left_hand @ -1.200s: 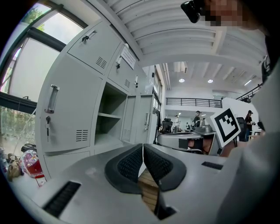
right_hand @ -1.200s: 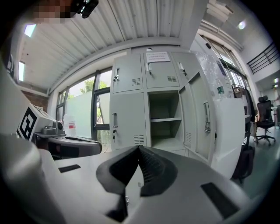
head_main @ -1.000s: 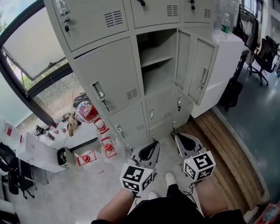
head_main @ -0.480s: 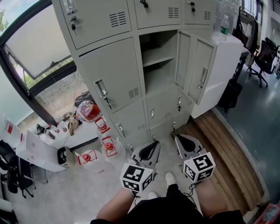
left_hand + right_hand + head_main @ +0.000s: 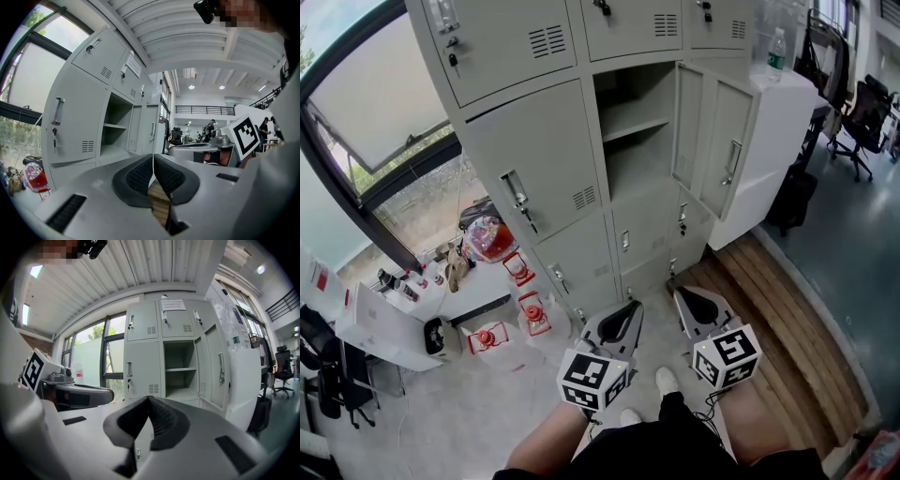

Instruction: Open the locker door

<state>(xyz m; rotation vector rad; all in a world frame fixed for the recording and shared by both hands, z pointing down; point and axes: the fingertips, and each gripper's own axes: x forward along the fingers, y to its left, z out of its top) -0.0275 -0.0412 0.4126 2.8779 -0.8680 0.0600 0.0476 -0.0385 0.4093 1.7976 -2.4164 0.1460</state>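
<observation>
We hold the left gripper low at 6 o'clock, pressed together and empty, parked clear of the lockers. The right gripper is beside it, likewise closed on nothing. At 1 o'clock the door stands upright, swung out rightward; the task looks done.

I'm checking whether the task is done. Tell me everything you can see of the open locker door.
The door looks like pale grey sheet metal: a tall, plain panel with a slim vertical handle. It stands upright, swung wide open at the right of the bared compartment, which holds one shelf. A white cabinet stands close beyond it; whether they touch cannot be told. Nothing else touches the door.
</observation>
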